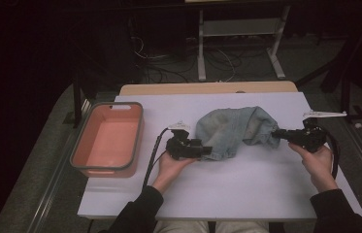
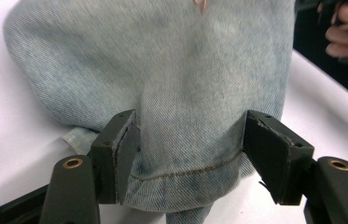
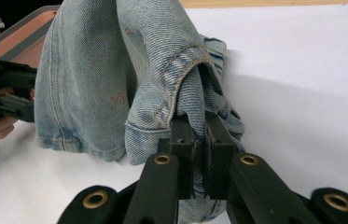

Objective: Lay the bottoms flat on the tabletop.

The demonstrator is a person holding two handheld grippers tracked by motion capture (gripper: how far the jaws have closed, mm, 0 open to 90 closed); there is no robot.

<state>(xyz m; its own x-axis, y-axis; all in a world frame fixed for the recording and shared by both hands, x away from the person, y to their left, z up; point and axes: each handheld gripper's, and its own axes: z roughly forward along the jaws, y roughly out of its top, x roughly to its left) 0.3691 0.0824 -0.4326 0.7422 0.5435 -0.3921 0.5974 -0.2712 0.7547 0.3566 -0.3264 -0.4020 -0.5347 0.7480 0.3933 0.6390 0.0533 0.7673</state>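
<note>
A pale blue denim garment [image 1: 232, 128] lies bunched in the middle of the white table [image 1: 246, 187]. My left gripper [image 1: 206, 150] is at its near left end and is open. In the left gripper view its jaws straddle the stitched hem of the denim [image 2: 171, 70], and the left gripper [image 2: 190, 158] has cloth between its pads without pinching it. My right gripper [image 1: 275, 133] is at the garment's right end. In the right gripper view the right gripper [image 3: 198, 135] is shut on a folded seam of the denim [image 3: 87, 79], which rises slightly off the table there.
A salmon-coloured bin with a grey rim [image 1: 141, 127] stands on the table's left side, and its corner [image 3: 27, 37] shows past the cloth. The table's far wooden edge [image 1: 207, 88] lies behind the garment. Cables and a metal frame [image 1: 237, 43] stand on the dark floor beyond.
</note>
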